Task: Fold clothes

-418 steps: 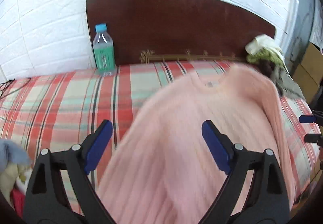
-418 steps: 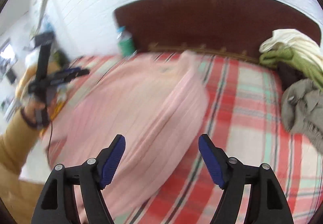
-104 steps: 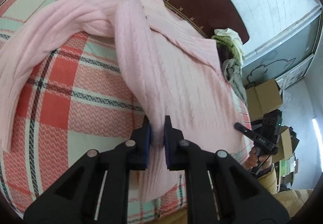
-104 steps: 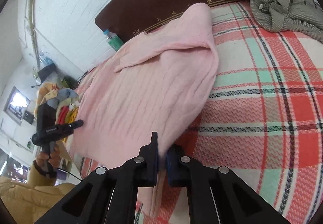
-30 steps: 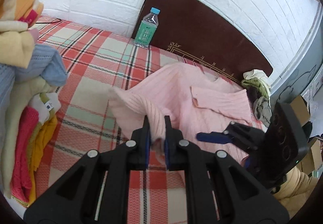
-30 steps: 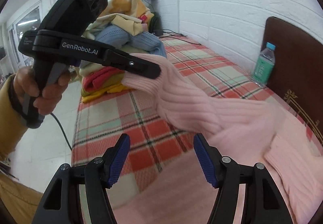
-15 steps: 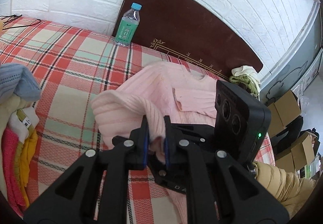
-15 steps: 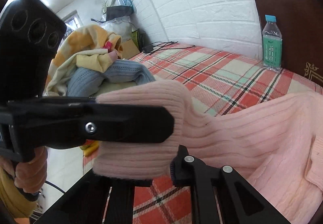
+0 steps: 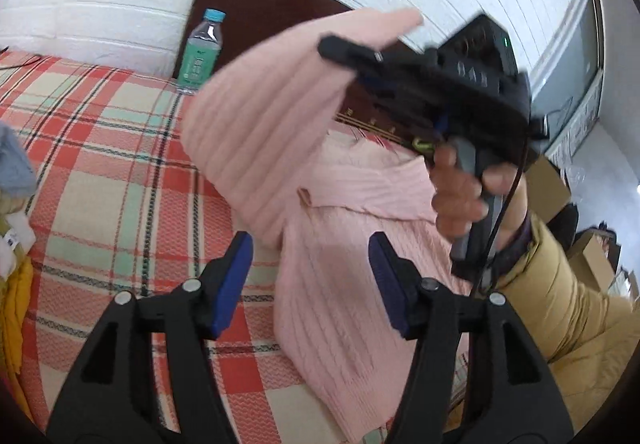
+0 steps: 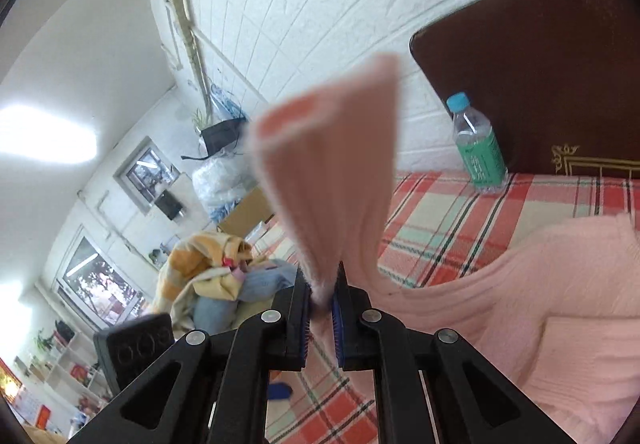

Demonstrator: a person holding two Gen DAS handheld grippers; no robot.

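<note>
So I have the sleeve (image 10: 332, 179) of the pink sweater (image 9: 340, 244) pinched between the closed jaws of my right gripper (image 10: 320, 308), lifted above the plaid bed (image 9: 100, 171) on the side of the sweater's body toward the water bottle (image 9: 202, 47). My left gripper (image 9: 310, 280) has just been opening; its jaws stand wide with nothing between them, hovering over the sweater's lower body. The sweater lies on the bed just in front of the headboard (image 10: 540, 75). One sleeve looks already laid across the chest. I judge this sleeve is next, then the body folds.
</note>
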